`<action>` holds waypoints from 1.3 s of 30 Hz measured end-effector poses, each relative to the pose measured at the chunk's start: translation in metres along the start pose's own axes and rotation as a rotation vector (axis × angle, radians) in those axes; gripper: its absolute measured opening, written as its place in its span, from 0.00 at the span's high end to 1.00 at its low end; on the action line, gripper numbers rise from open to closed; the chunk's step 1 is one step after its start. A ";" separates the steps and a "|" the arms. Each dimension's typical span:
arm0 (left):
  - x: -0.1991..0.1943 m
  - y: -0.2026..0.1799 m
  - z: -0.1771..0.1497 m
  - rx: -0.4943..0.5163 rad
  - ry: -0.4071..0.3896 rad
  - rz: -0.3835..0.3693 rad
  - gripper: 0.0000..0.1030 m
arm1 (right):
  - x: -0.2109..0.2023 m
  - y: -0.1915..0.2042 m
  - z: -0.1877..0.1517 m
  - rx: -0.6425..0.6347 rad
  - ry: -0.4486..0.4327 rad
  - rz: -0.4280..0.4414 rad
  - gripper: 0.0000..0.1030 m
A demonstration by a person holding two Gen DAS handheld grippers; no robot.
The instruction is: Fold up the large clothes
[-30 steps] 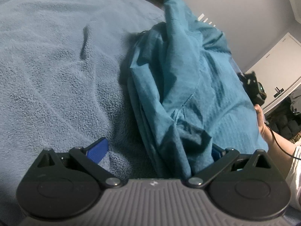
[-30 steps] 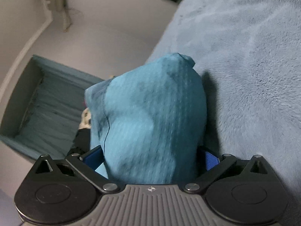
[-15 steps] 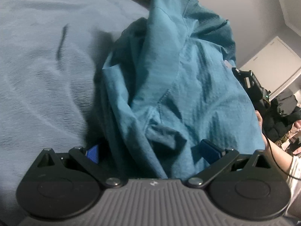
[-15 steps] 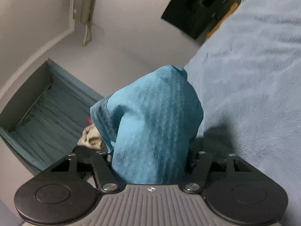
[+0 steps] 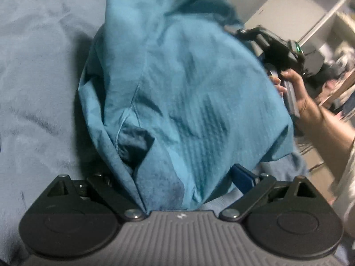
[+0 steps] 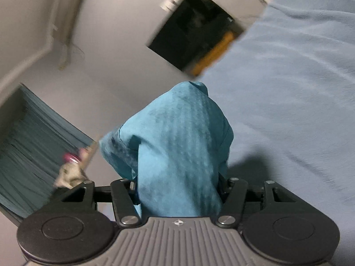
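Note:
A large teal garment (image 5: 177,84) hangs bunched between both grippers above the grey-blue fleece bed cover (image 5: 37,71). My left gripper (image 5: 175,177) is shut on the garment's near edge; the cloth hides the left finger and a blue pad (image 5: 241,175) shows at the right. My right gripper (image 6: 177,186) is shut on another part of the teal garment (image 6: 177,146), which drapes over its fingers. In the left wrist view the right gripper's black body (image 5: 275,46) and the hand holding it are at the garment's right edge.
The bed cover (image 6: 288,88) fills the right of the right wrist view. A teal fabric bin (image 6: 28,146) stands on the floor at left, with a small pale and pink object (image 6: 71,166) beside it. A dark screen (image 6: 195,33) and white closet doors (image 5: 286,17) stand farther off.
Both grippers closed on the garment and lifted it off the bed. The cloth now hangs higher, and the right wrist view tilted up toward the wall.

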State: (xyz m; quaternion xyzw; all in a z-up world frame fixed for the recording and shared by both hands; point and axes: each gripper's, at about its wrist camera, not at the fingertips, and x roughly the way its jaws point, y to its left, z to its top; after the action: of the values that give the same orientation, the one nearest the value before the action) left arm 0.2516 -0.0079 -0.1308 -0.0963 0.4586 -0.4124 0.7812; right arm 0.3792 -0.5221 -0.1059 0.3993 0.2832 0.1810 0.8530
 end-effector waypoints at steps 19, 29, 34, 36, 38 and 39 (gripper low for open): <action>-0.039 -0.105 0.017 0.332 -0.440 0.441 0.07 | -0.056 0.080 -0.053 -0.558 -0.372 -0.372 0.72; 0.057 -0.072 0.005 0.346 -0.259 0.532 0.26 | 0.083 0.098 -0.027 -0.641 -0.091 -0.561 0.84; 0.070 -0.042 0.011 0.268 -0.235 0.509 0.26 | 0.142 0.099 -0.004 -0.641 0.044 -0.666 0.90; 0.077 -0.039 0.012 0.281 -0.238 0.515 0.25 | 0.163 0.098 0.000 -0.641 0.068 -0.696 0.94; 0.074 -0.040 0.009 0.294 -0.237 0.514 0.25 | 0.180 0.099 -0.007 -0.693 0.102 -0.745 0.95; 0.068 -0.043 0.002 0.301 -0.234 0.514 0.25 | 0.186 0.104 -0.011 -0.729 0.103 -0.760 0.95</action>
State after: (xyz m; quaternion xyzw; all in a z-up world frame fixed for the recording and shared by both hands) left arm 0.2458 -0.0855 -0.1499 0.0926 0.3089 -0.2507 0.9128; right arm 0.5072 -0.3522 -0.0929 -0.0635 0.3682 -0.0352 0.9269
